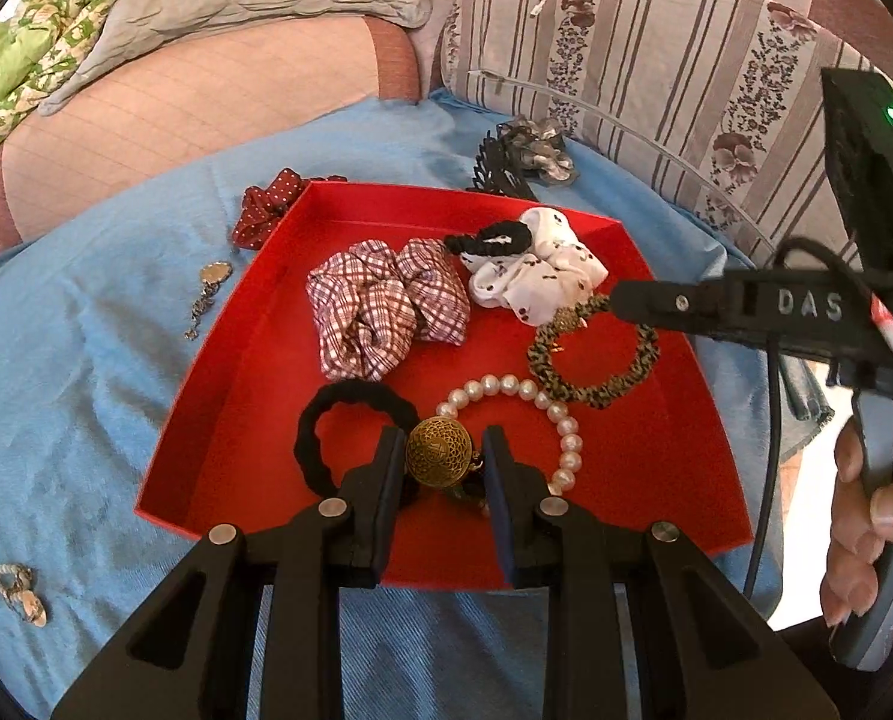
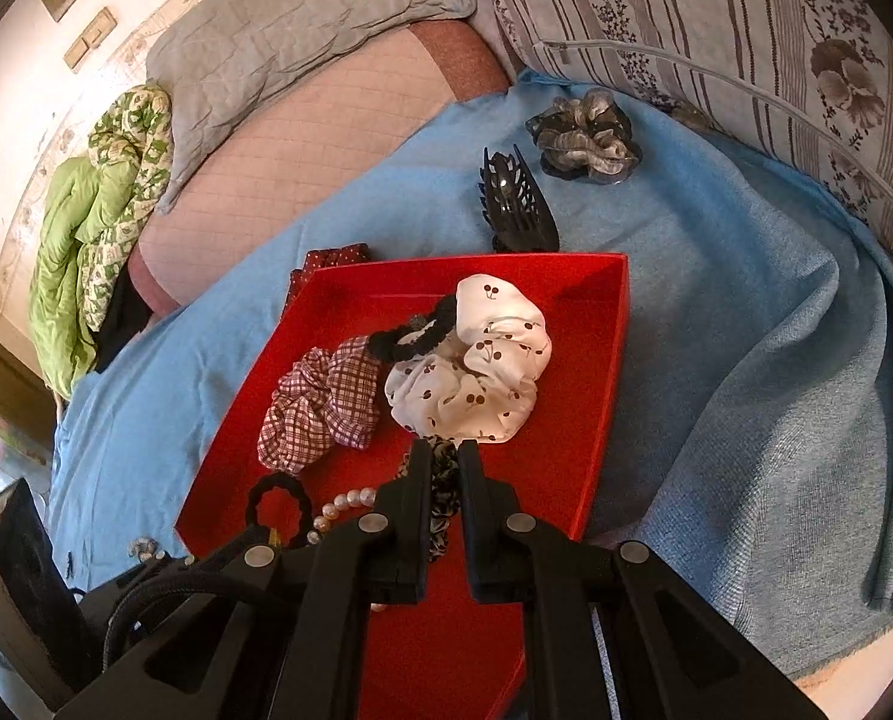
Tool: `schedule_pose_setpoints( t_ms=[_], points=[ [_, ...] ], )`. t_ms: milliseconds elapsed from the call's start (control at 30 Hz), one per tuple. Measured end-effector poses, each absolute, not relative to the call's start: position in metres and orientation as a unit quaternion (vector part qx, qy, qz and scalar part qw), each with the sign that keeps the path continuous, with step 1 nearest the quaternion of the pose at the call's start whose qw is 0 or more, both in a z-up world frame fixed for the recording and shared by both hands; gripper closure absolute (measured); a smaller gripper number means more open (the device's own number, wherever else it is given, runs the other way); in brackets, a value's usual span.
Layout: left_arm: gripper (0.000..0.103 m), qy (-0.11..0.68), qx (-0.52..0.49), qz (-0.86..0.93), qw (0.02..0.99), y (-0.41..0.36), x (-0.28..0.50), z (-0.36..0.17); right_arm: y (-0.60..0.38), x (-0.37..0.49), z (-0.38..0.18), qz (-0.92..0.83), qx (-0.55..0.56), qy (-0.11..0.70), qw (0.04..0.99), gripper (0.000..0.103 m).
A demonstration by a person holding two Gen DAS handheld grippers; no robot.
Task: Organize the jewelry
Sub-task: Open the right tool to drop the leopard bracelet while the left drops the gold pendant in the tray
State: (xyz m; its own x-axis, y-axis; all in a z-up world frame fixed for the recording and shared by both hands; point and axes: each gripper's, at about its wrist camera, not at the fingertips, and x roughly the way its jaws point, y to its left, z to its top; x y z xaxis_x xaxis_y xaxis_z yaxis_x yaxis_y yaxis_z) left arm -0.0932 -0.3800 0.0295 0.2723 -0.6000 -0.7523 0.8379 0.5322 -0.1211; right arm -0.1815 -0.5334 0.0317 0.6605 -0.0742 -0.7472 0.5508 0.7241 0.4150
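Note:
A red tray [image 1: 236, 360] [image 2: 572, 396] lies on a blue cloth. My left gripper [image 1: 443, 437] is low over its near end, closed on a round gold filigree earring [image 1: 437, 457]. A black hair tie [image 1: 350, 396] and a pearl bracelet [image 1: 557, 420] lie beside it. My right gripper [image 2: 444, 449] [image 1: 617, 300] reaches in from the right, shut on a leopard-print hair tie [image 1: 602, 387] [image 2: 443, 480]. Further back in the tray lie a plaid scrunchie [image 1: 380, 306] [image 2: 320, 408] and a white cherry-print scrunchie [image 1: 536, 276] [image 2: 476, 372], which has a thin black tie on it.
On the blue cloth [image 1: 86, 360] outside the tray are a red dotted scrunchie [image 1: 260, 210], a silver earring [image 1: 209, 291], a pale shell-like piece [image 1: 11, 591], a black claw clip [image 2: 518, 204] and a grey scrunchie [image 2: 584, 138]. Pillows and a striped cushion [image 1: 656, 60] lie behind.

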Motion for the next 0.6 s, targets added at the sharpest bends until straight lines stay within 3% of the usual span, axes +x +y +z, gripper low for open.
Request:
schedule_pose_setpoints(
  t_ms=[433,600],
  points=[
    [0.078,0.392,0.151,-0.439,0.794,-0.392,-0.073,0.031,-0.535,-0.178,0.026,-0.192,0.318,0.386,0.844,0.093],
    [0.078,0.391,0.155,-0.435,0.796,-0.393,-0.073,0.029,-0.536,-0.178,0.027,-0.194,0.321,0.382,0.844,0.089]
  ],
)
